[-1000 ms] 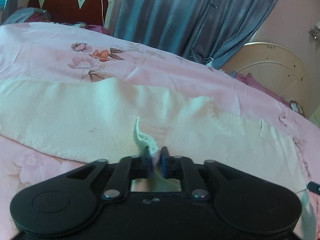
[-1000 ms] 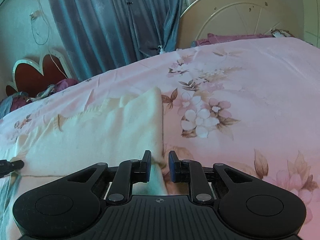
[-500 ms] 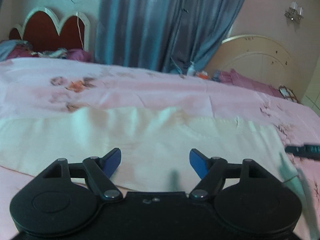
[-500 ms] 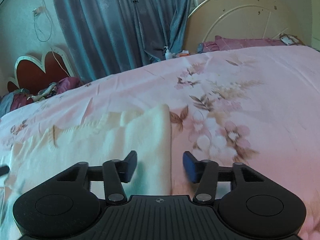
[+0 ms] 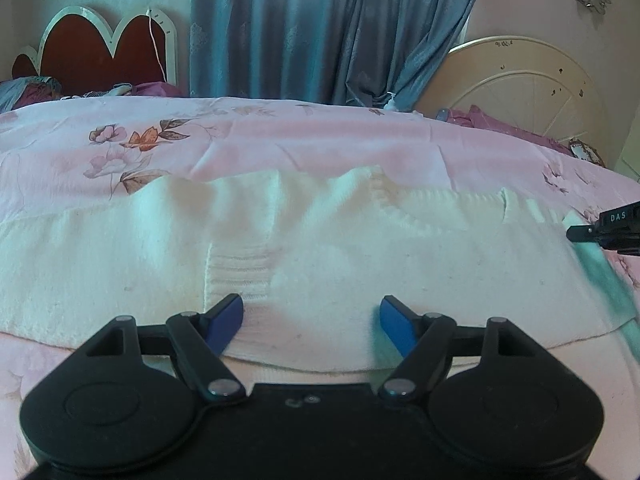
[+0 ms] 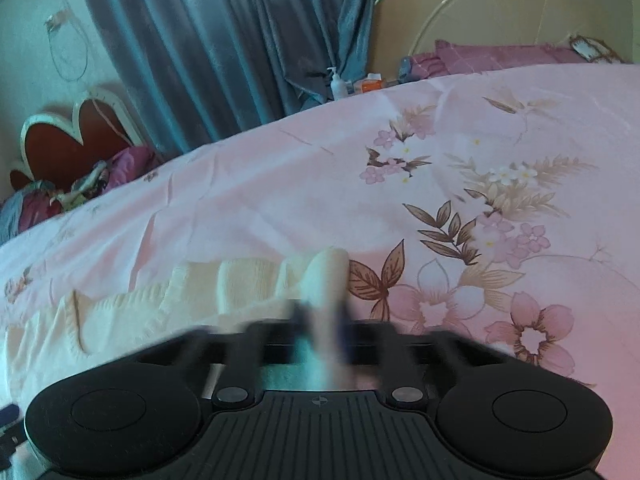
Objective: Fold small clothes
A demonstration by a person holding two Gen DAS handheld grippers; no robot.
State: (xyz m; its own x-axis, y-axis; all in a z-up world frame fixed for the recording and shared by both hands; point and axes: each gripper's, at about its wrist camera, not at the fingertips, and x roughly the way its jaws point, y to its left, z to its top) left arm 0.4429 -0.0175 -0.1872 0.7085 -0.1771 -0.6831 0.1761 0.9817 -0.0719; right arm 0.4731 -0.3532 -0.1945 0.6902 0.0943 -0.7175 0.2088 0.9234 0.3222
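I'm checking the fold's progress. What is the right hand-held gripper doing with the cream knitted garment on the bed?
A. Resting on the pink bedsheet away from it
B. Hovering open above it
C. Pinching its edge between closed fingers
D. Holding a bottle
C: in the right wrist view, the right hand-held gripper has its fingers drawn together on a raised fold at the edge of the cream garment, though the picture is motion-blurred.

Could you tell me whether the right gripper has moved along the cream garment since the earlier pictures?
Yes. The right gripper has moved forward to the cream garment's far corner, nearer the brown leaf print.
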